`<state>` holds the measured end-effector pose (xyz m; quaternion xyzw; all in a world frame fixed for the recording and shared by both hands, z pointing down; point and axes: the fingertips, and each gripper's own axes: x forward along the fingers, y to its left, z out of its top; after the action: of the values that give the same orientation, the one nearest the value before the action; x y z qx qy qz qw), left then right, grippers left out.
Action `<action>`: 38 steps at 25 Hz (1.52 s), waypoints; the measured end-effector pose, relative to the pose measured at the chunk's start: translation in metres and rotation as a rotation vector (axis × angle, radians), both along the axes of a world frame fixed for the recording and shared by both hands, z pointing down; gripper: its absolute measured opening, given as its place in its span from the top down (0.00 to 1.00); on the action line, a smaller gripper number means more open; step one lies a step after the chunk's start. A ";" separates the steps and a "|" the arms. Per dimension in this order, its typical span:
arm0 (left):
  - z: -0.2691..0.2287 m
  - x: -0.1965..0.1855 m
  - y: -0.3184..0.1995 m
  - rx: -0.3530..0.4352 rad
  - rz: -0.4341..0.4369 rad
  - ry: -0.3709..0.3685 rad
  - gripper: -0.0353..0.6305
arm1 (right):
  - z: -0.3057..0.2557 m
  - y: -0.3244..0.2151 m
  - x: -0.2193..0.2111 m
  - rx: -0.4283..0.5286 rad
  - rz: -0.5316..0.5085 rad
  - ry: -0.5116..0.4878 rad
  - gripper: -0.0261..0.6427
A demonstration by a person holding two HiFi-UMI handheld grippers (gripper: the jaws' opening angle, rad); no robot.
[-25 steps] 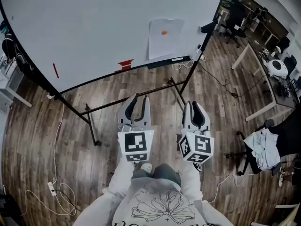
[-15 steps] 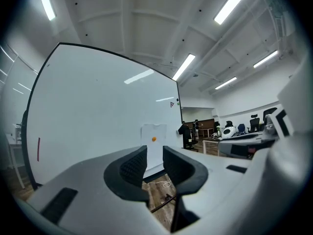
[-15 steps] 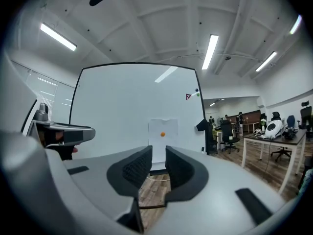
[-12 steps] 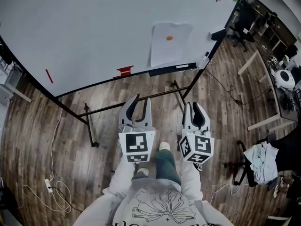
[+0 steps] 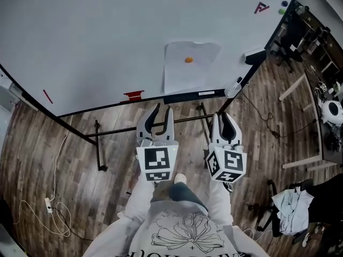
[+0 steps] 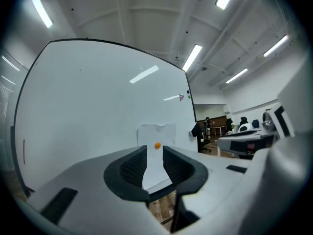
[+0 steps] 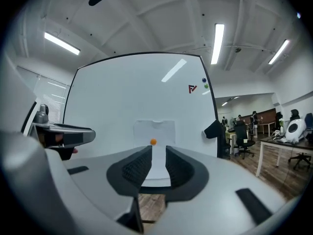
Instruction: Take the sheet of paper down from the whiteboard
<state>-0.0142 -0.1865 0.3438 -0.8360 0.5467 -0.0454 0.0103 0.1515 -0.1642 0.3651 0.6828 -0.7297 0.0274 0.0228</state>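
Both my claws empty, facing the paper on the whiteboard

My left claw (image 5: pixel 162 110) and right claw (image 5: pixel 224 118) are side by side over the wooden floor (image 5: pixel 64 159), pointing level at the whiteboard (image 5: pixel 96 36) and not touching it. Each has its jaws apart with nothing between them, and the right claw's jaws have just been opening. The sheet of paper (image 5: pixel 185 74) hangs flat on the board ahead of both claws, pinned near its top by a small orange magnet (image 5: pixel 188 59), with its lower edge at the board's bottom rail.
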 end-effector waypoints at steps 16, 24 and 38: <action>0.008 0.080 -0.103 -0.020 -0.088 -0.056 0.80 | 0.006 -0.122 0.074 -0.005 -0.102 -0.021 0.85; 0.017 0.089 -0.151 -0.037 -0.095 -0.077 0.77 | 0.012 -0.166 0.076 -0.013 -0.096 -0.014 0.84; 0.043 0.112 -0.219 -0.084 -0.127 -0.181 0.71 | 0.005 -0.238 0.071 -0.006 -0.133 0.005 0.80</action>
<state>0.0976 -0.4060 0.3864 -0.7920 0.5930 -0.1438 0.0217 0.2222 -0.4026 0.3696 0.6328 -0.7733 0.0263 0.0283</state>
